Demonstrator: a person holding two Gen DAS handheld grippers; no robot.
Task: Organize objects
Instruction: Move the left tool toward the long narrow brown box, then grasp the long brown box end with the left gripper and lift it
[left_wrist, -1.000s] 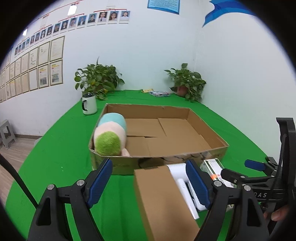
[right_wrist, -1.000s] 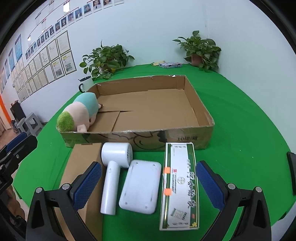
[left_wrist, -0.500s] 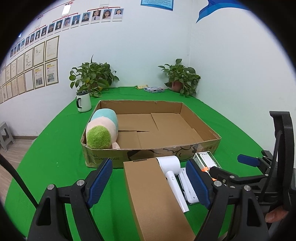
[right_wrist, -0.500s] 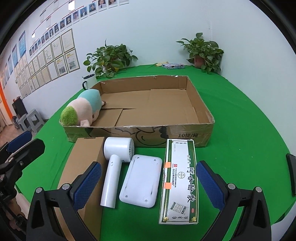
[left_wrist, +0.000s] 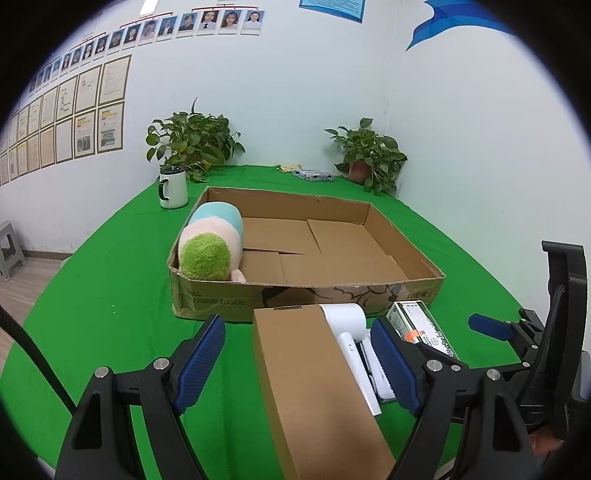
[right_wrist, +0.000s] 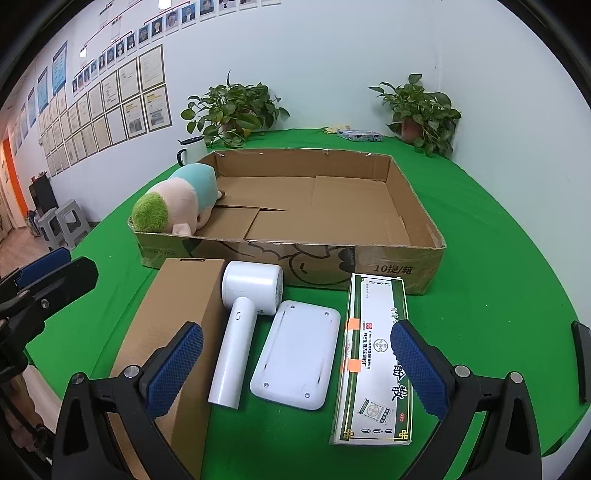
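Note:
My left gripper hovers over the near end of a long brown box. The box lies between its jaws, which are closing, and the pads stand clear of it. To the right lie a white hair dryer, a flat white device and a green-and-white carton. My right gripper is open above the dryer and the device, holding nothing. Behind them stands a shallow cardboard tray with a plush toy in its left end.
A white mug and two potted plants stand at the back of the green table. A small packet lies between the plants. Stools stand on the floor to the left.
The right wrist view has rolled slightly. The left view has shifted a little. Nothing on the table has moved and nothing was taken hold of.

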